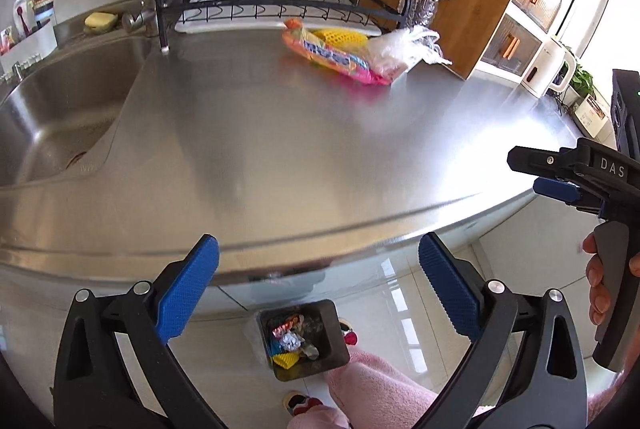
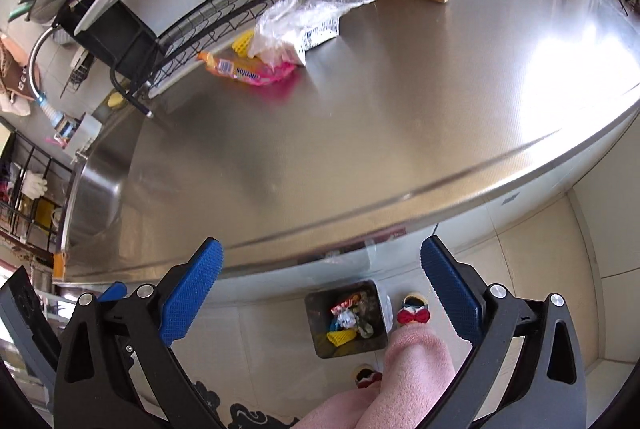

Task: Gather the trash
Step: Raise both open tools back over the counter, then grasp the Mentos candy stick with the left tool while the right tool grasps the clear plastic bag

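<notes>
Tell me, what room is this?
Most likely a home kitchen. There is a steel sink set into a metal countertop, a dish rack with spoons beside it, and a white kettle.

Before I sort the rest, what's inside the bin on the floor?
The bin holds crumpled wrappers: a silver foil ball, a red-orange wrapper, and yellow foam netting. Whatever lies beneath them is covered.

Snack wrapper (image 1: 335, 57), foam net (image 1: 340, 37), crumpled plastic bag (image 1: 404, 45) clustered on countertop (image 1: 280, 149) before dish rack (image 1: 280, 1). Sink (image 1: 60, 109) left. Trash bin (image 1: 303, 339) on floor below counter edge.
</notes>
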Available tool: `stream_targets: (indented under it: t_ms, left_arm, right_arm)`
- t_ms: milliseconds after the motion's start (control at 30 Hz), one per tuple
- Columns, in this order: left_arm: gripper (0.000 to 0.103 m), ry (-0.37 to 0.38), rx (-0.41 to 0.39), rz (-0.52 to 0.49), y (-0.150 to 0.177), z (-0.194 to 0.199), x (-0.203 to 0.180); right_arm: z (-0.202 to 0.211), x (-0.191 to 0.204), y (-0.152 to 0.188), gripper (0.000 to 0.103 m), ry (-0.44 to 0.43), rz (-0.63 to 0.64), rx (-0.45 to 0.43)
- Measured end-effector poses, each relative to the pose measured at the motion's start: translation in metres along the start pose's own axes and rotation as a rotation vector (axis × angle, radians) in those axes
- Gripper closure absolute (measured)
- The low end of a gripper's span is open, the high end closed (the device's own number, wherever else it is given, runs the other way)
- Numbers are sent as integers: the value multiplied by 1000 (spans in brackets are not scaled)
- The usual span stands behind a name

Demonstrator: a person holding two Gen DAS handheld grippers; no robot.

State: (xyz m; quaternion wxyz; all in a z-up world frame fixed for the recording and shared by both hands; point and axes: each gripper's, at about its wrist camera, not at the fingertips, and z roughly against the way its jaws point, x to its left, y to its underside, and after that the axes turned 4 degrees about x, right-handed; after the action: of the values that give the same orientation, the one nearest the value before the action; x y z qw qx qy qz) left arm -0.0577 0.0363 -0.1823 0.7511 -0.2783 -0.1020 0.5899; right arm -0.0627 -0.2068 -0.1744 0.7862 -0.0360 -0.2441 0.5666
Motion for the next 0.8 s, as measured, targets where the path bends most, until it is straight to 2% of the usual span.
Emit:
stream_targets:
  t_ms: [300, 467, 800]
  left_arm:
    - [10, -30, -42, 16, -86, -32, -3]
    - [19, -37, -52, 18, -125, -52, -11]
    - [30, -94, -34, 39, -192, -95, -13]
  right_arm:
    - [-3, 8, -85, 3, 4, 62, -68]
    - [-13, 6, -130, 6, -13, 88, -82]
    - [-37, 6, -203, 14, -25, 149, -74]
